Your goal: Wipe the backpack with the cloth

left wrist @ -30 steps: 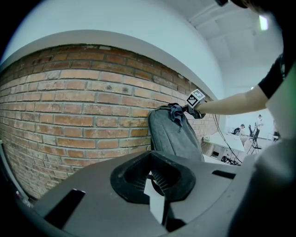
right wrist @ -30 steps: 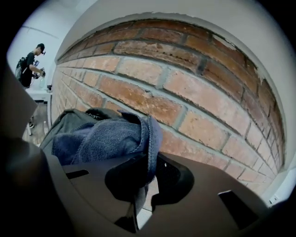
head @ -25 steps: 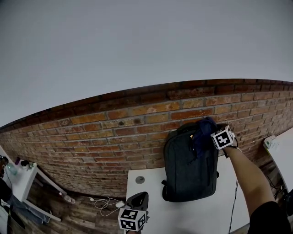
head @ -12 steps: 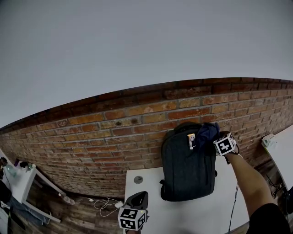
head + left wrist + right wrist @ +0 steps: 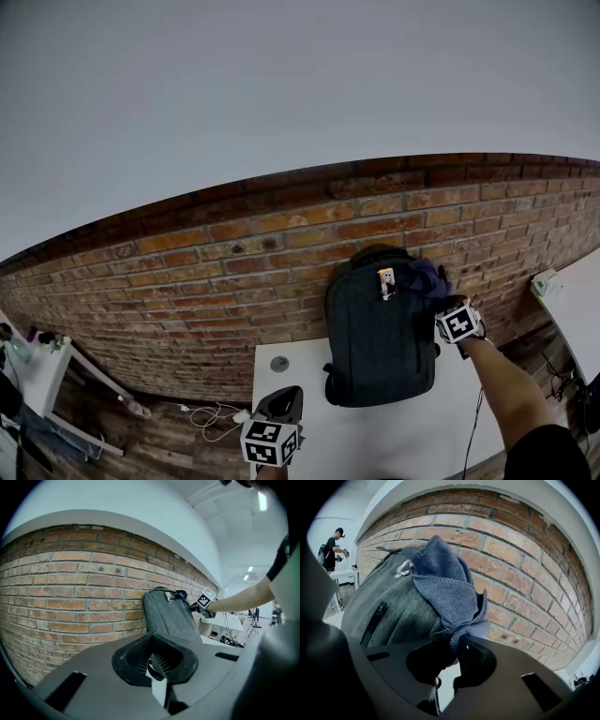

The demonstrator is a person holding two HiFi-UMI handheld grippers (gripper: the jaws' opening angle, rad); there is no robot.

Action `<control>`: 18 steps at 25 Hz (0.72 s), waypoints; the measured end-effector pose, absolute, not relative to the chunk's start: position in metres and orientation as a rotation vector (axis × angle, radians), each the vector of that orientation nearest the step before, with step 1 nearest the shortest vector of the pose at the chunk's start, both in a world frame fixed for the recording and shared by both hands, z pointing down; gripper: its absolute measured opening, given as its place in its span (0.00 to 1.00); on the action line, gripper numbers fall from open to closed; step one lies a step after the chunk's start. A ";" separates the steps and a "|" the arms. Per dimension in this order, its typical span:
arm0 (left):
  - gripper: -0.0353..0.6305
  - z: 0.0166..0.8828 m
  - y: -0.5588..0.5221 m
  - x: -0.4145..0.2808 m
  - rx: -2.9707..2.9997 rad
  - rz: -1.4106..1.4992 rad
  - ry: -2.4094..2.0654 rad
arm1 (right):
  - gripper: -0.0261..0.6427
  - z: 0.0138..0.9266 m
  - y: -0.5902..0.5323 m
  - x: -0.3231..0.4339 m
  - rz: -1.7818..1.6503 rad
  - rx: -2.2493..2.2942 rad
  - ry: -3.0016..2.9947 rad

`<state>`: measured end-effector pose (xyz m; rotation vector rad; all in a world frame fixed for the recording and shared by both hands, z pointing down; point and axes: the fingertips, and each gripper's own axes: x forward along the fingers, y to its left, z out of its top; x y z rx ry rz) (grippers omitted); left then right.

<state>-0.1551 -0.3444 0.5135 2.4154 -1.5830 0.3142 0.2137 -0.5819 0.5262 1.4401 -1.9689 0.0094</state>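
A dark grey backpack (image 5: 380,333) stands upright on a white table (image 5: 309,375), leaning on the brick wall. My right gripper (image 5: 441,298) is shut on a blue cloth (image 5: 425,278) pressed against the backpack's upper right side. Seen from the right gripper view, the cloth (image 5: 447,590) drapes over the grey fabric of the backpack (image 5: 393,606) from the right gripper (image 5: 450,656). My left gripper (image 5: 281,408) hangs low at the table's near left corner, away from the bag. Its own view shows the left gripper (image 5: 157,660) with jaws closed on nothing and the backpack (image 5: 166,613) ahead.
A red brick wall (image 5: 216,272) runs behind the table. A small round disc (image 5: 279,364) lies on the tabletop left of the bag. White cables (image 5: 217,415) lie on the wooden floor at left. A person (image 5: 333,545) stands far off by another table.
My right gripper has slid the cloth down and to the right along the backpack's top, uncovering a small tag near the handle. The left gripper has stayed put.
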 end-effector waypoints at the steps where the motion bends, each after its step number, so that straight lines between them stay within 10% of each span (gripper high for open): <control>1: 0.03 0.513 -0.345 -0.154 2.421 0.313 -1.581 | 0.08 0.534 -0.575 0.214 0.022 1.424 -1.967; 18: 0.03 0.512 -0.346 -0.140 2.480 0.321 -1.507 | 0.08 0.640 -0.483 0.215 0.196 1.316 -1.930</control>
